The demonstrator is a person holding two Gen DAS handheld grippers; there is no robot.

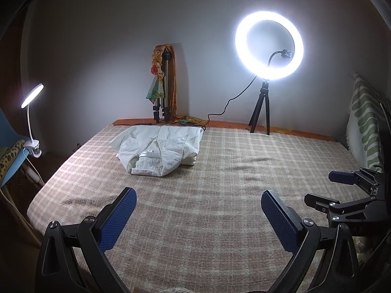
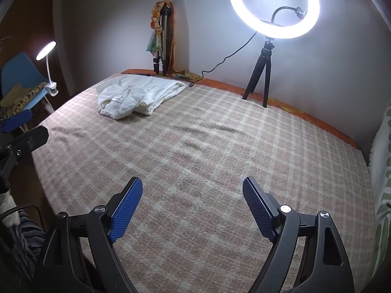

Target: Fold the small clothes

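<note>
Both grippers are hanging wide open with nothing in them, the left gripper [image 1: 198, 201] and the right gripper [image 2: 192, 191] over the checked blanket [image 2: 207, 146]. The white garment [image 1: 157, 150] is lying crumpled well ahead of them, off to the left. Only the left view is catching its neck label, and only the right view is showing the striped cloth [image 2: 27, 229] down by its left finger.

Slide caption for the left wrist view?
Left gripper jaws open above plaid blanket; white shirt lies ahead.

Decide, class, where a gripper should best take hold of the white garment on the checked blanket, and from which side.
Probably grip the white garment at its near hem edge, coming in low from the front: that edge is raised off the checked blanket, faces both open grippers, and lies unobstructed. The bulk behind is bunched.
</note>
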